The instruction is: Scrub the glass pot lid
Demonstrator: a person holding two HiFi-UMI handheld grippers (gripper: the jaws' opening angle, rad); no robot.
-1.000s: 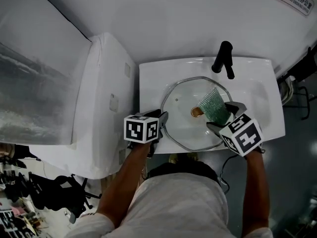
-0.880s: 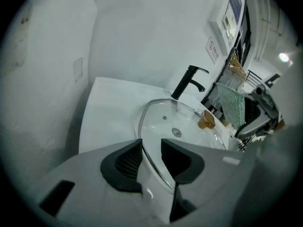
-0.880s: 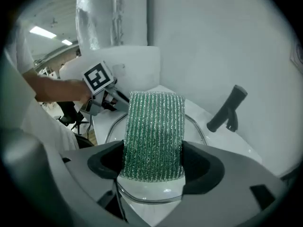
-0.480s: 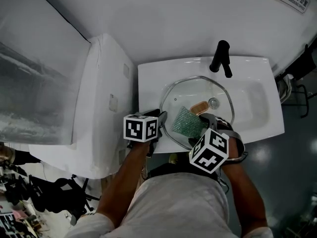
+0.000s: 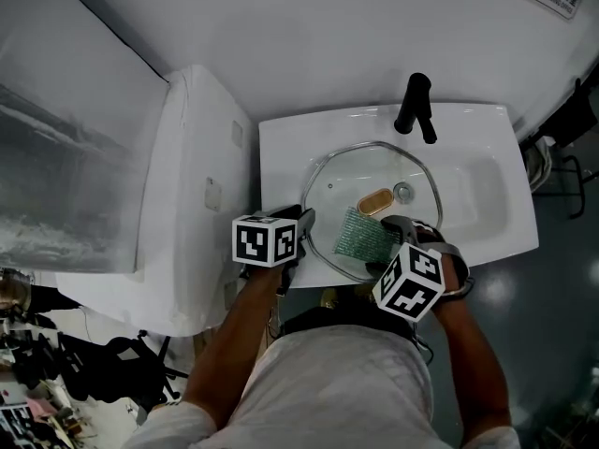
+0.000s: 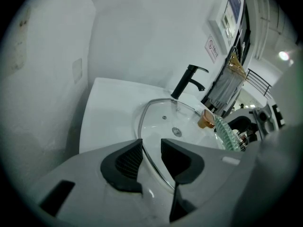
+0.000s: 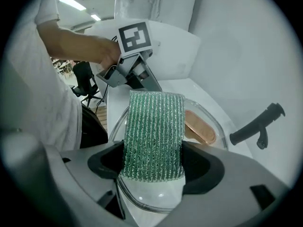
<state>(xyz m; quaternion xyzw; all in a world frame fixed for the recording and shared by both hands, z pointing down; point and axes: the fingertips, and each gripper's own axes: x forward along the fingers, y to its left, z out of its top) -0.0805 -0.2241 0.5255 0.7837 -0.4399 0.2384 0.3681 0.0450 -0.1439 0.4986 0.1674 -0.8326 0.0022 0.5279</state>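
Scrubbing likely underway: left gripper point(image 5: 306, 223) clamps glass pot lid point(image 5: 342, 181) by its rim; right gripper point(image 7: 154, 167) pinches green scouring pad point(image 7: 154, 126), which next needs pressing across the glass.

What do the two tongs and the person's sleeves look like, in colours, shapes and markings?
The left tongs and the right tongs have smooth grey bodies with dark ribbed pads at the tips. Each carries a white cube printed with black square markers. The person wears a light short-sleeved shirt.
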